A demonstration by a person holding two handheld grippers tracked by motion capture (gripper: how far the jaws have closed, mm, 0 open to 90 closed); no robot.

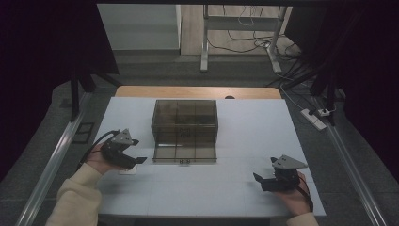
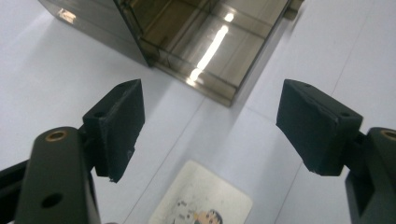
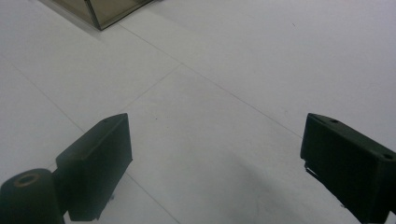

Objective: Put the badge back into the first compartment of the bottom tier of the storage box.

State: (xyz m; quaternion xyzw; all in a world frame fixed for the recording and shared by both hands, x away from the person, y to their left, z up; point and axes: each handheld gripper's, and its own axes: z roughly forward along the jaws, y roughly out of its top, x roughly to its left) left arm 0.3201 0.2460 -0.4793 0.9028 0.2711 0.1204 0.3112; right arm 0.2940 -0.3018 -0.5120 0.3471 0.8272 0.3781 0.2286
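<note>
Cardboard or paper by the look of it, a small card (image 2: 201, 198) with a printed cartoon lies flat on the white counter (image 1: 244, 127) just beneath the left claw (image 1: 136, 153), near the counter's left edge. The left claw's jaws stand wide apart, holding nothing, with the card between and below them. The card is probably light, thin and bendy, so it likely needs lifting by an edge rather than pinching from above. Just to its right sits a smoky, see-through plastic box (image 1: 184, 129) split into compartments, stiff and smooth, probably slippery; its walls seem the best place to grip. At the far right, the right claw (image 1: 263, 179) rests low over bare counter, jaws wide apart and empty.
</note>
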